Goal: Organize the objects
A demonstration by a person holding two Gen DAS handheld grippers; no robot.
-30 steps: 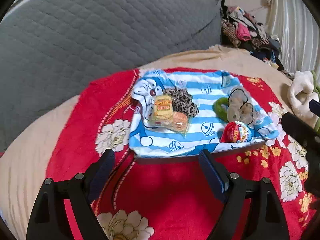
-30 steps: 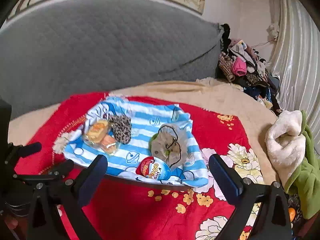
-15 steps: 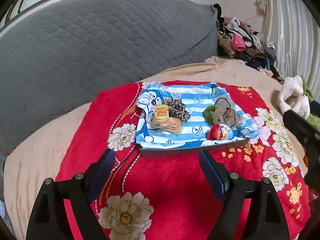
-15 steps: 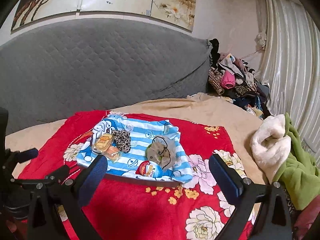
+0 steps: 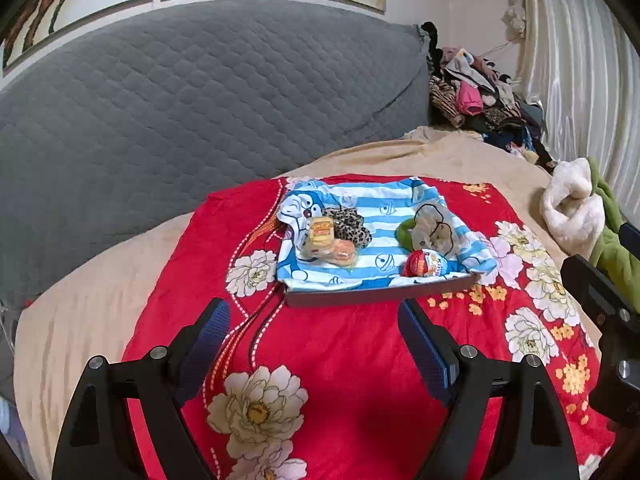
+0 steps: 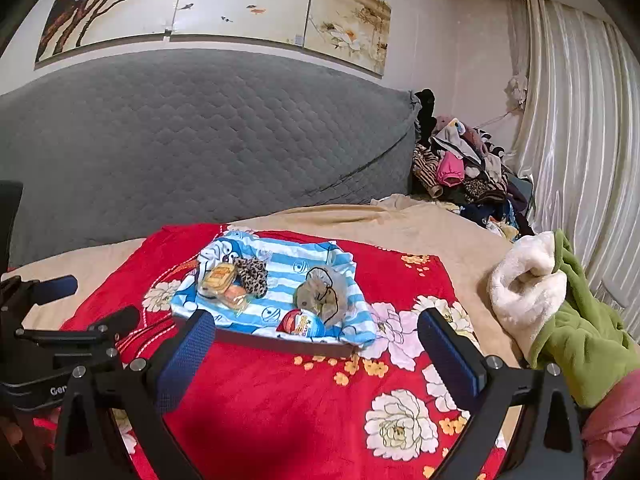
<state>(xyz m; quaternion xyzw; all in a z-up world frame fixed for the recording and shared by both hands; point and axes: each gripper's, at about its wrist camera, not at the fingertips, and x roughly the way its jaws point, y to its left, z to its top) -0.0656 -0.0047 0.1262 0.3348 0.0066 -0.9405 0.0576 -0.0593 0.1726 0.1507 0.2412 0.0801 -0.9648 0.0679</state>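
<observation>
A dark tray (image 5: 380, 294) covered by a blue-striped cloth (image 5: 384, 200) lies on a red floral blanket (image 5: 340, 360). On it sit a clear snack packet (image 5: 328, 242), a leopard scrunchie (image 5: 348, 224), a green scrunchie (image 5: 404, 230), a grey pouch (image 5: 434, 230) and a red-and-white egg (image 5: 426, 262). My left gripper (image 5: 314, 344) is open and empty, well short of the tray. My right gripper (image 6: 316, 354) is open and empty near the tray's (image 6: 280, 342) front edge; the egg (image 6: 302, 324) and the pouch (image 6: 324, 296) show there.
A grey quilted headboard (image 5: 180, 112) stands behind the bed. A clothes pile (image 5: 480, 96) sits at the back right by the curtain (image 6: 580, 128). A white and green fleece (image 6: 556, 304) lies at the right. The left gripper's body (image 6: 48, 344) is at the right view's left edge.
Both grippers have pulled back and up from the tray; it looks smaller and farther now. Nothing on the tray has moved. Both jaws stayed open.
</observation>
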